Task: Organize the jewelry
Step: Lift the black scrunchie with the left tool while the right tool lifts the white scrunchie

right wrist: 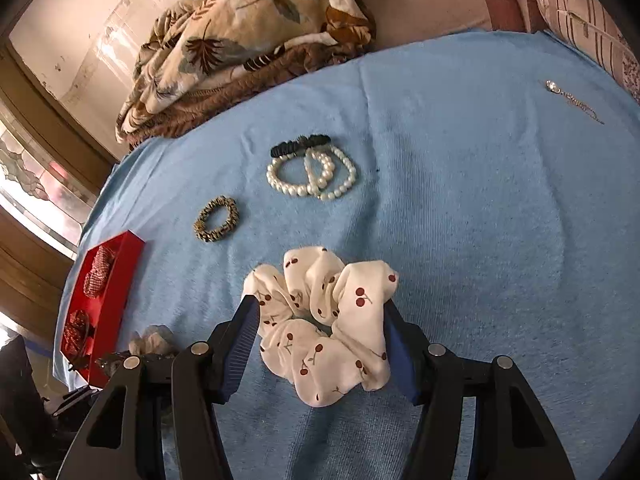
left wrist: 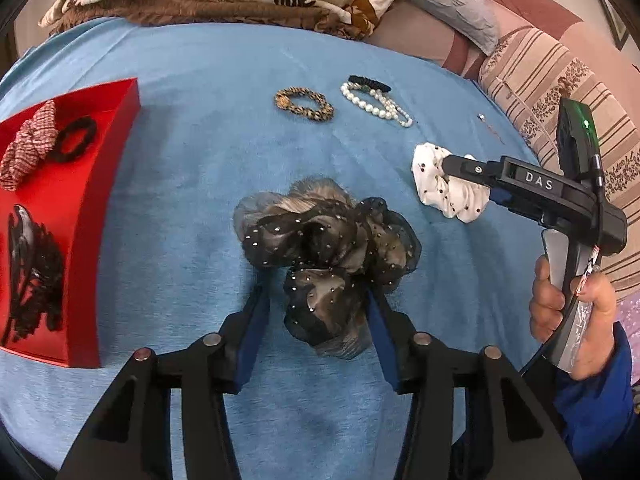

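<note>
Jewelry scattered across blue cloth [left wrist: 192, 168]. Red tray [left wrist: 86, 240] at left edge, partly cut off, contents dark, hard to identify. Sheer dotted scrunchie [left wrist: 328, 248] mid-cloth, between spread left gripper [left wrist: 318, 300] fingers, contact unclear. Cherry scrunchie [right wrist: 324, 320] straddled by parted right gripper [right wrist: 318, 312]. Pearl bracelets [right wrist: 316, 176] beyond, covering black tie [right wrist: 298, 146]. Thin chain [right wrist: 574, 100] near right edge, barely legible.

A sheer black-and-tan studded scrunchie [left wrist: 328, 256] lies crumpled on the blue cloth [left wrist: 200, 160]. Nearby lie a white cherry-print scrunchie [right wrist: 324, 320], pearl bracelets [right wrist: 312, 176] and a leopard-print hair tie [right wrist: 216, 219].
</note>
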A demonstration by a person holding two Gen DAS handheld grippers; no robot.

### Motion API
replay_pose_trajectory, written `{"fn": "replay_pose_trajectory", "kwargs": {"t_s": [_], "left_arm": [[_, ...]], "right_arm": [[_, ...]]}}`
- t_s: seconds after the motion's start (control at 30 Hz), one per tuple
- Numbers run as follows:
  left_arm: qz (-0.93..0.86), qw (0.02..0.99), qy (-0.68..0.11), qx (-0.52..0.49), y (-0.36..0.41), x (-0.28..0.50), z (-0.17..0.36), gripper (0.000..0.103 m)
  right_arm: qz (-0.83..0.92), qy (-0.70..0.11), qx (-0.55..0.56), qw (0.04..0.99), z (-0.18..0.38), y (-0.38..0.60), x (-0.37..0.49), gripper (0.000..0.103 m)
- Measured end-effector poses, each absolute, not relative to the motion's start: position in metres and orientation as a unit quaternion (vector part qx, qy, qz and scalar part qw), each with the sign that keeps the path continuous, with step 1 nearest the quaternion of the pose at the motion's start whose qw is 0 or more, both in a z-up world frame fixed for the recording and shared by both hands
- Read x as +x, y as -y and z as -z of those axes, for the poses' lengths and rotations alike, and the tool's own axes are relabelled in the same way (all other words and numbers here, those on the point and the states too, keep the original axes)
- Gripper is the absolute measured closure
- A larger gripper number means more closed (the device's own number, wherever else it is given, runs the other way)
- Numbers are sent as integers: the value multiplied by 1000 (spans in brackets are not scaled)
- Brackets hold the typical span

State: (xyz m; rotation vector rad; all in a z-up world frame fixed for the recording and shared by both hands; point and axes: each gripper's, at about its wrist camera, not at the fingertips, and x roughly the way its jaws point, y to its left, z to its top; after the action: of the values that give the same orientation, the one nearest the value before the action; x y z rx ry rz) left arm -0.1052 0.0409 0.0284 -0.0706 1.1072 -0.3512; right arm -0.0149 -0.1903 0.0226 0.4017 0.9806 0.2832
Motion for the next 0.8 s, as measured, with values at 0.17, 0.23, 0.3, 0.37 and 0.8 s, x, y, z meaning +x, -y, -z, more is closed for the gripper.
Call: {"fn": "replay_pose_trajectory", "kwargs": {"t_s": [0.17,0.23,0.3,0.37,0.8], "left_arm": [[170,833,-526,-14,-29,-110,-24,88],[167,838,-520,-9,-28,-113,-26,88],[163,847,-507,-4,-30,-117,-34,88],[159,855,-494,-1,-33,-121,-43,88],[116,908,-401,37,-85,-147,-101,88]], "right_arm": [[-125,-463,172,860,-24,187,-16,68],[-121,-459,165,864,-26,186,-18,83],[-118,-450,160,871,-31,185,-21,87],[-116,-438,155,878,-36,184,-25,88],[-103,-399,117,903,-49,161,-70,89]]}}
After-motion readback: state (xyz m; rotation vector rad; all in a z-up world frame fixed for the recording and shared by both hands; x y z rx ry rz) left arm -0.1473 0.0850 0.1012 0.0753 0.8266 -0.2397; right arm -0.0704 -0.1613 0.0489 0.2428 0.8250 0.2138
